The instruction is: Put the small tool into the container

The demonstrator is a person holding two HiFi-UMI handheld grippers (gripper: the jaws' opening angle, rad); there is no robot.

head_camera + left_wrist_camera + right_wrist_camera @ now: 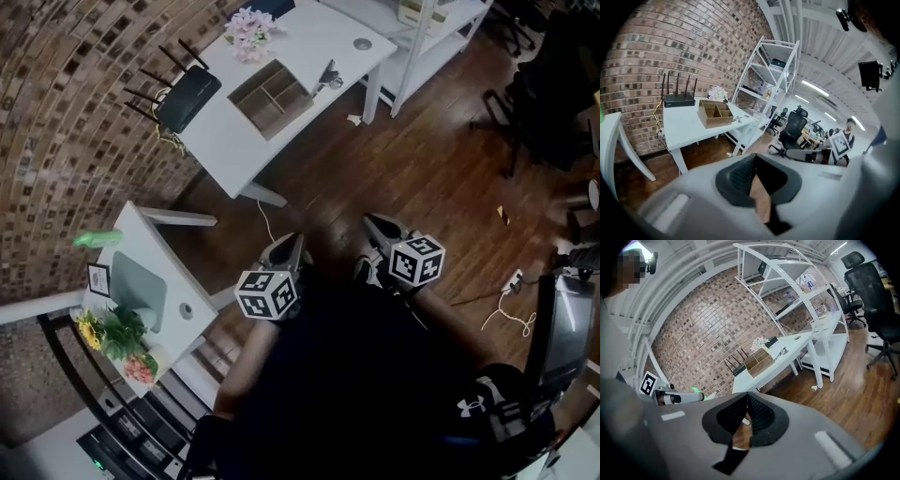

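I hold my left claw (296, 242) and right claw (372, 223) shut, with nothing in them, well away from the far white table (234, 141). The small tool (328, 75) lies there, just right of the wooden box (272, 97). Its long side runs near to far.

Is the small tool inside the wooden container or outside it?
Outside: the small tool lies on the white table beside the wooden container.
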